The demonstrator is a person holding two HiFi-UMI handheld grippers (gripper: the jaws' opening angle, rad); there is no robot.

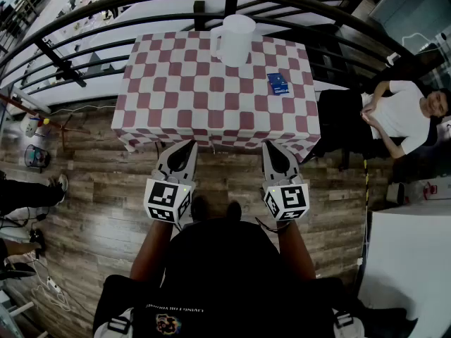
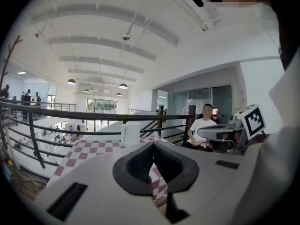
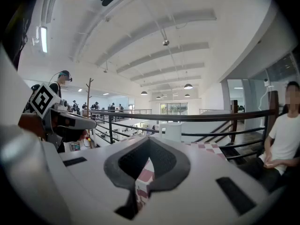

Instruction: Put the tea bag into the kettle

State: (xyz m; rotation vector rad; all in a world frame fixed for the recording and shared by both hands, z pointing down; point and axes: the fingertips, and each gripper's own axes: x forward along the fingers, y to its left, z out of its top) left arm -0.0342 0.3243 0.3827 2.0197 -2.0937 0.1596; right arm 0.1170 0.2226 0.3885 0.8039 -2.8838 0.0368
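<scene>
Hovering short of the table (image 1: 211, 97), at its near edge, left tongs (image 1: 190, 144) and right tongs (image 1: 270, 146) are closed, empty.

Holding left tongs (image 2: 153, 146) pressed together, empty, at lower centre; facing checkered worktop (image 2: 89, 150) carrying white kettle (image 2: 131, 134) just left of centre.

L tongs (image 1: 191, 145) & R tongs (image 1: 269, 146) both closed, empty, level-ish.

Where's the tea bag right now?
Head view: the tea bag lies on the checkered table near its right edge, right of the white kettle.
</scene>
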